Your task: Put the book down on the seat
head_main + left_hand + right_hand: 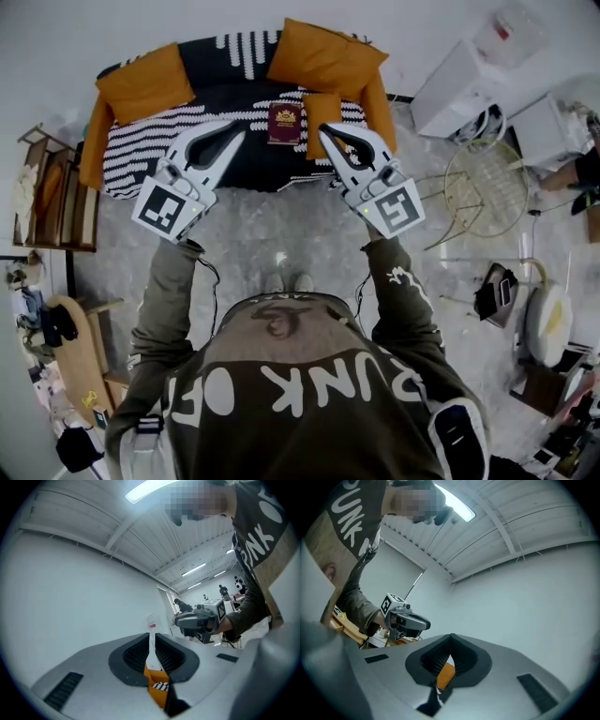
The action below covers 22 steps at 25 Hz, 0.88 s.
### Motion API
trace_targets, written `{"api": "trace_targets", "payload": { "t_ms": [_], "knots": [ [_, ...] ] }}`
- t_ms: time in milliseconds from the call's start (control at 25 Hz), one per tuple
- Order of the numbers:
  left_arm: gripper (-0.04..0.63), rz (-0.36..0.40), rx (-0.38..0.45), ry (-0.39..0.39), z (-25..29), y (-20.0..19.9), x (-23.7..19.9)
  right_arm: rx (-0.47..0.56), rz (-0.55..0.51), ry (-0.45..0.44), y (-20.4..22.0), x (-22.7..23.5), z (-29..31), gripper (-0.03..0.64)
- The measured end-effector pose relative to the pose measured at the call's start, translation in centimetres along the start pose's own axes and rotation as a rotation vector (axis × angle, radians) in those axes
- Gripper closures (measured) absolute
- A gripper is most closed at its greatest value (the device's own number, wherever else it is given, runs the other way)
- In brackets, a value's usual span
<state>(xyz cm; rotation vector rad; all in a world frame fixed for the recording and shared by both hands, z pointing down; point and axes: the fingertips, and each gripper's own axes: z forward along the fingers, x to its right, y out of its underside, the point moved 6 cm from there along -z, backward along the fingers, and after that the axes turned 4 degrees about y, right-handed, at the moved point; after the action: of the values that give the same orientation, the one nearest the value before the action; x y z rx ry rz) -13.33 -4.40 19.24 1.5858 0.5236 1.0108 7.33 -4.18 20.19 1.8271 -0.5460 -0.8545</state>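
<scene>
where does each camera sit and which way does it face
Head view: on the person's head, facing steeply down at book on seat; shows torso, arms, left hand-held gripper, right hand-held gripper.
Left gripper view: on that hand-held gripper, facing along its jaws at a white wall; torso at right.
Right gripper view: the same, mirrored; torso at left.
Shared: each gripper view shows the other hand-held gripper.

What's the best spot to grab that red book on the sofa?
Probably the book's near short edge, coming in low from the front of the seat. The book lies flat, cover up, and a small orange cushion sits close on its right, so that side looks crowded.
</scene>
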Motion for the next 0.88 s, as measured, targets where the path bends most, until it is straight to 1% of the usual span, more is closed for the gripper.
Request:
{"api": "trace_targets", "payload": {
  "t_ms": [160, 440, 880],
  "knots": [
    [0.555, 0.008, 0.004, -0.003, 0.5, -0.7, 0.4, -0.005, 0.001, 0.0, -0.3, 0.4, -0.8, 0.606],
    [0.59, 0.032, 0.0, -0.02, 0.3, -1.0, 0.7, -0.016, -0.002, -0.006, -0.3, 0.8, -1.6, 0.607],
    [0.591, 0.039, -0.005, -0.025, 0.3, -1.0, 0.9, -0.027, -0.004, -0.021, -0.2, 0.6, -1.4, 0.607]
  ]
}}
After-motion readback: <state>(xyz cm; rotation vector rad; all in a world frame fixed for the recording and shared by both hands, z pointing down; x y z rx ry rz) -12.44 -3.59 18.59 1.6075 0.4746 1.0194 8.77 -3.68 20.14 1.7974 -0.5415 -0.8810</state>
